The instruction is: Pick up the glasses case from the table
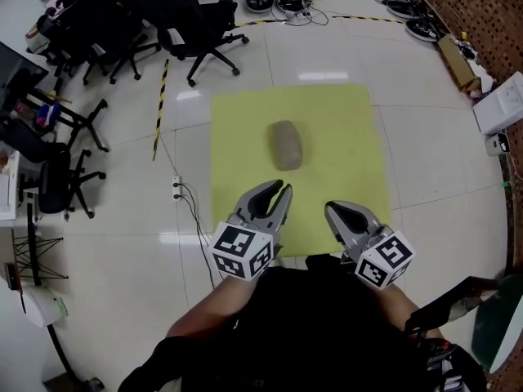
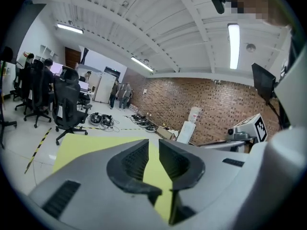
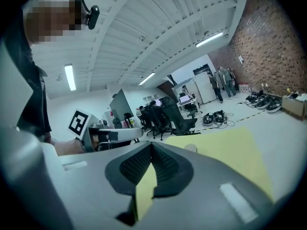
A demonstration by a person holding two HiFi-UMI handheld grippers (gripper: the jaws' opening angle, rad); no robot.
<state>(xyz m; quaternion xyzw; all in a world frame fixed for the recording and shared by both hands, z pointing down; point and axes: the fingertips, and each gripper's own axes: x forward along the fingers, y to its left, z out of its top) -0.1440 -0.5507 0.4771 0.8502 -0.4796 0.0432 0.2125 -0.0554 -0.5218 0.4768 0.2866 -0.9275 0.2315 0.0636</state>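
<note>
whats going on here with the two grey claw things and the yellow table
A person holds grey tongs in each hand over the near edge of a square yellow-green table top. The grey-brown oval glasses case lies in its middle, untouched. The left tongs are slightly apart with nothing between them; the right tongs are shut and empty. Both point toward the case but are short of it.
</note>
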